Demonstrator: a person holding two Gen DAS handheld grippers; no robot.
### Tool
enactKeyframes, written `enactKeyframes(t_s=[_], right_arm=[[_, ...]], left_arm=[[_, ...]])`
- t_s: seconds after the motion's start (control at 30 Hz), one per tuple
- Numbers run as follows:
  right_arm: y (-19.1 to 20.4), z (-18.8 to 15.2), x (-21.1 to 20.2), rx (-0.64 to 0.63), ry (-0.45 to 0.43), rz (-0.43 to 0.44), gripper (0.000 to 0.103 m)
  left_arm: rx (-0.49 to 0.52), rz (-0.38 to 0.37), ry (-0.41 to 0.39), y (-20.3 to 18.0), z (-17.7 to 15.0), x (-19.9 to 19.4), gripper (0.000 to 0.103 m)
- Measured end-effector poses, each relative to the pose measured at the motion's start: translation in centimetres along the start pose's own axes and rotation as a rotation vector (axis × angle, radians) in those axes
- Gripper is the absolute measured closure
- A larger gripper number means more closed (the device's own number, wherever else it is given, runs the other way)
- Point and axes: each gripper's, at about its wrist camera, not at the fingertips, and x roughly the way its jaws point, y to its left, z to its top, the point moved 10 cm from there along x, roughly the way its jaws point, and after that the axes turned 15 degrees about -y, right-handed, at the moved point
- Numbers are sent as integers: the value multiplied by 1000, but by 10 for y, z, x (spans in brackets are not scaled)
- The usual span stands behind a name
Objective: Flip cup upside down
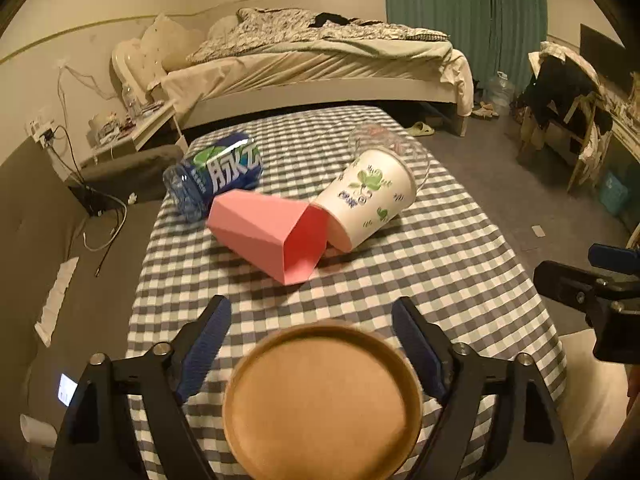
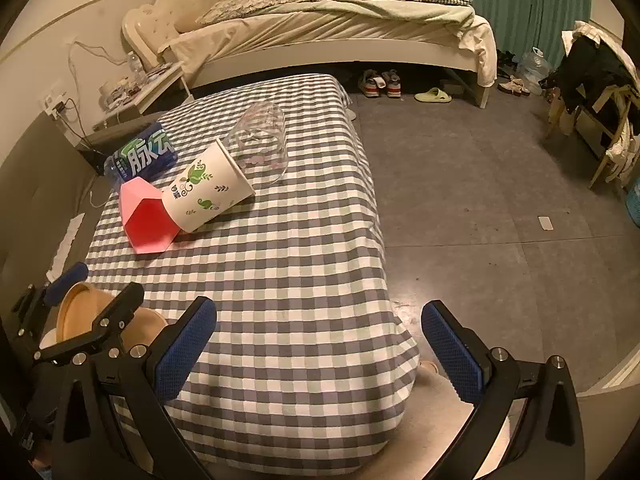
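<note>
Left tool (image 1: 310, 350) has its blue pads spread wide on either side of a tan cup (image 1: 322, 400), whose flat base faces the camera; neither pad looks to be touching it. From the right wrist view the tan cup (image 2: 86, 312) sits at the near left corner of the checked table (image 2: 280, 280), between those fingers. Right tool (image 2: 320, 344) is wide open and has nothing in it, hanging over the near right edge of the table.

Risks, as judgement:
- Cup is close to the near table edge; a nudge from one pad while closing could push it off onto the floor.
- Closing off-centre on a tapered wall could squeeze the cup out of the pads.
- Can't tell if the cup is already fully inverted and flat on the cloth; if tilted, it could roll.
- Pink cup (image 1: 268, 232), white printed cup (image 1: 370, 196), clear cup (image 2: 262, 140) and blue bottle (image 1: 216, 176) lie on their sides farther back, well apart from the tan cup, so collision there is unlikely.
- Right tool is near the left one; they could bump each other.
</note>
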Motion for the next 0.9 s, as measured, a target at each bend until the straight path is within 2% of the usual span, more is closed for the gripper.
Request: enactKeyframes(t_s=[0.17,0.33,0.5,0.63,0.73,0.9], right_arm=[[-3,6,-12,7,-20,-10,0],[-2,15,-29,3,-52,-22,0],[7,29,-59,-8,-119,-11,0],[22,44,-88,-20,-193,15,0],[41,52,-112,-41,-253,50,0],[66,39,-129,-93,-276,82,0]], left_arm=[[-12,-19,-26,4,10,-7,11],[-67,-39,-54,12,25,-26,11],[-139,-52,-121,33,57,-64,11],[-137,-16,-164,59,77,-98,11],[-130,4,-171,78,77,-118,11],[-164,38,-149,100,53,-131,11]])
